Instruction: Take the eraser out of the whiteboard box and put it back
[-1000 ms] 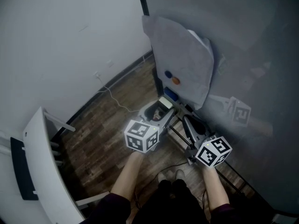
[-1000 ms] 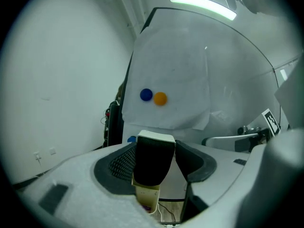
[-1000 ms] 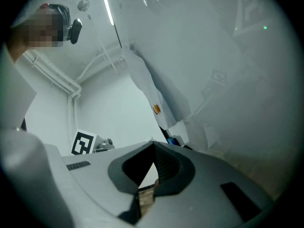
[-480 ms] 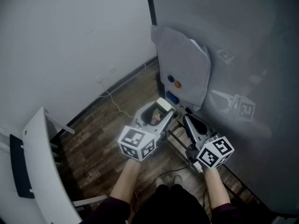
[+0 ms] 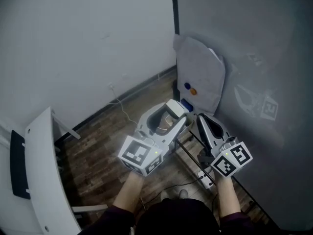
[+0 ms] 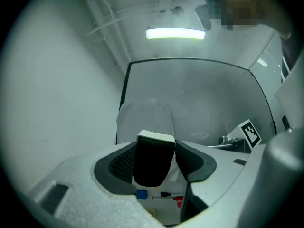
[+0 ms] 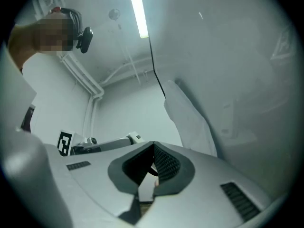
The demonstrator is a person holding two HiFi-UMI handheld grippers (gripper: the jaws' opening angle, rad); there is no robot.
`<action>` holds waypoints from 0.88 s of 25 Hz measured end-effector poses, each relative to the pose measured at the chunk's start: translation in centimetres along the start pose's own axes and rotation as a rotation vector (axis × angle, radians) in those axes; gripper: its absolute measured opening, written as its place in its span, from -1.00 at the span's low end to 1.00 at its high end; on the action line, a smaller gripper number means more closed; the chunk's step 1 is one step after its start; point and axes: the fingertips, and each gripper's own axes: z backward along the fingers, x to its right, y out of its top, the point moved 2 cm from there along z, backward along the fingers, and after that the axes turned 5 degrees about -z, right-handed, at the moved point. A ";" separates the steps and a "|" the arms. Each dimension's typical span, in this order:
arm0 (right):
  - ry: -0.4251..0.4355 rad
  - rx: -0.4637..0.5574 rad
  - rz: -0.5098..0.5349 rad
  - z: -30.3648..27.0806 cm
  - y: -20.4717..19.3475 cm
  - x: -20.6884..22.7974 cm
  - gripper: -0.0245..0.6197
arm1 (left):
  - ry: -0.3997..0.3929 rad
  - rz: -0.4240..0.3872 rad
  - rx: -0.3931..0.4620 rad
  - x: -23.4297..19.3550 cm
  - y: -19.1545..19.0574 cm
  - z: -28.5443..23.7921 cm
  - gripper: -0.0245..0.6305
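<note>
Between the jaws of our left gripper (image 6: 154, 167) sits the clamped eraser (image 6: 153, 151), already out of the whiteboard box (image 6: 166, 203) ahead. Our right gripper (image 7: 151, 175) is closed, empty. Returning it remains, we judge.

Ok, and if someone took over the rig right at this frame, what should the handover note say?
Left gripper: jaws shut on the eraser, held clear above the whiteboard box.
Right gripper: jaws together, nothing held, alongside the left.
Done: eraser is out of the box.
Left: lower it back into the box and open the jaws.
</note>
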 end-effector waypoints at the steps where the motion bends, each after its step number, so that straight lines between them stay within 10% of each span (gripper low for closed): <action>1: 0.007 0.005 0.005 -0.1 0.2 -0.3 -0.91 | 0.002 -0.004 0.009 0.0 0.3 0.2 -0.17; 22: 0.026 -0.002 0.010 -1.0 -0.2 -1.0 -0.91 | 0.034 0.005 0.034 -1.4 0.7 1.4 -0.17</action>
